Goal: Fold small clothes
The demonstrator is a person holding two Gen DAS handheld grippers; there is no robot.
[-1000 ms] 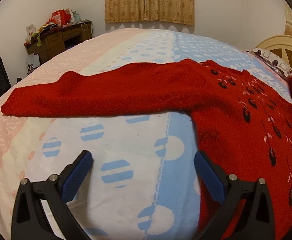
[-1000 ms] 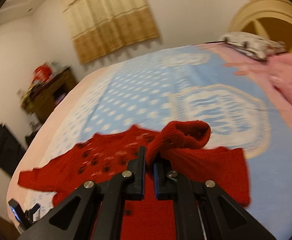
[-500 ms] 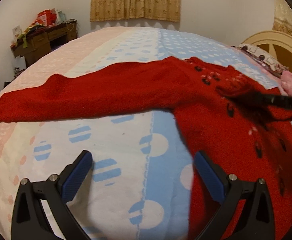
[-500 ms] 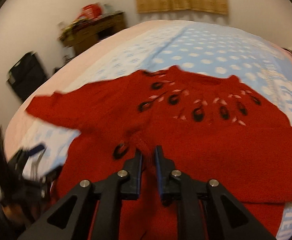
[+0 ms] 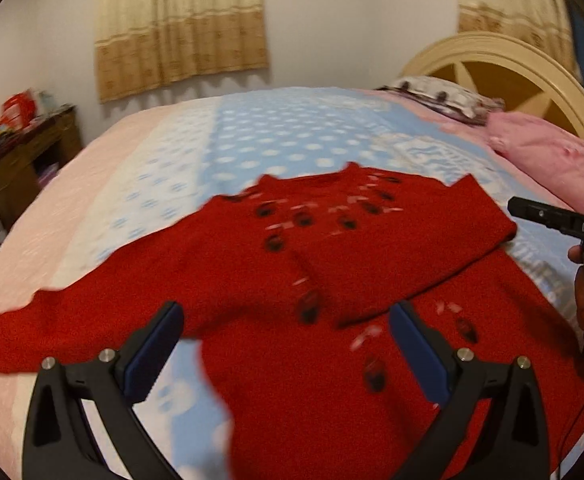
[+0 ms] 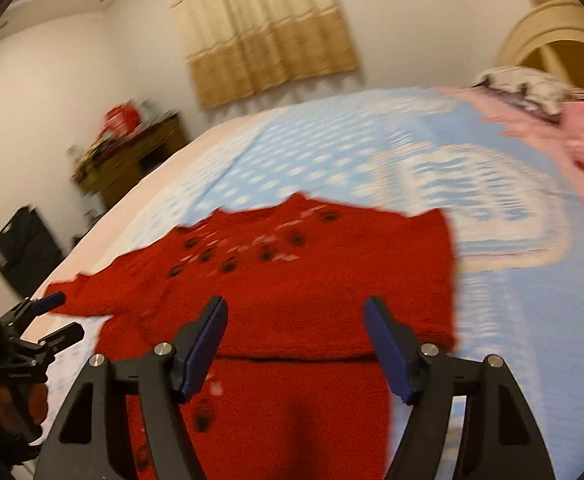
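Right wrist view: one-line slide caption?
Right tool open above red sweater, one sleeve folded across its body.

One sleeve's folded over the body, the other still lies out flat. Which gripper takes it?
Left, probably. The left gripper is open and sits nearest the unfolded sleeve, which stretches toward its side. The right gripper, jaws just opened with nothing between them, hovers over the folded sleeve across the red sweater.
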